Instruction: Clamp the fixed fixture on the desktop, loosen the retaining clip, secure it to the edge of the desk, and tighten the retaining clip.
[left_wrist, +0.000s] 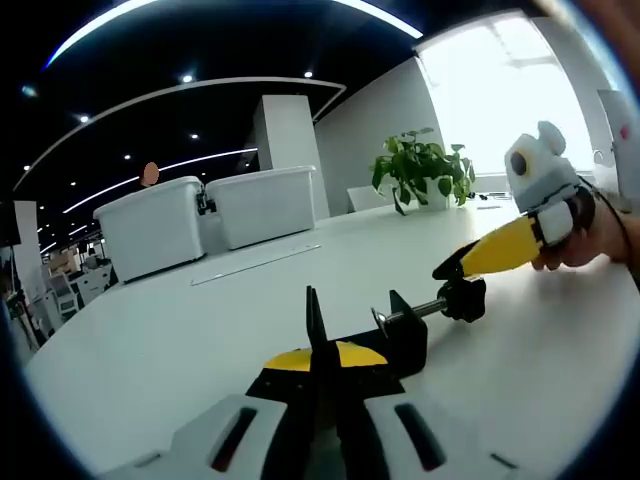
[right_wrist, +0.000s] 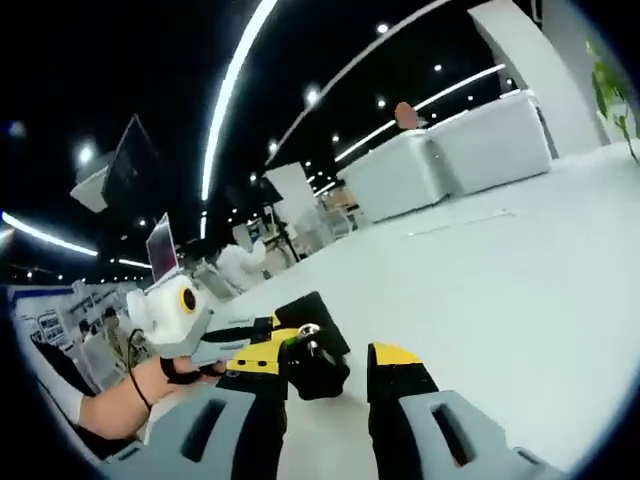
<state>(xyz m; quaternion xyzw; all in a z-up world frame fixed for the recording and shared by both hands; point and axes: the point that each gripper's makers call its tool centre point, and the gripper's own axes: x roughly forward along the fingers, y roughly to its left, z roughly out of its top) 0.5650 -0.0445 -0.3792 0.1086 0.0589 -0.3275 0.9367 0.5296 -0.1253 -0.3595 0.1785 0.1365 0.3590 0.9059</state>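
left gripper (left_wrist: 322, 330): jaws together on upright black plate of the clamp fixture (left_wrist: 400, 335), low on the white desk (left_wrist: 200, 330)
right gripper (left_wrist: 455, 268): yellow-tipped jaws set round the black screw knob (left_wrist: 463, 298), a gap between them; whether they pinch it, cannot tell
knob, right gripper view: knob (right_wrist: 315, 365) sits between the jaws
hand (left_wrist: 590, 235): holds right gripper
background: two white bins (left_wrist: 205, 220), potted plant (left_wrist: 422, 170)
writing: none readable
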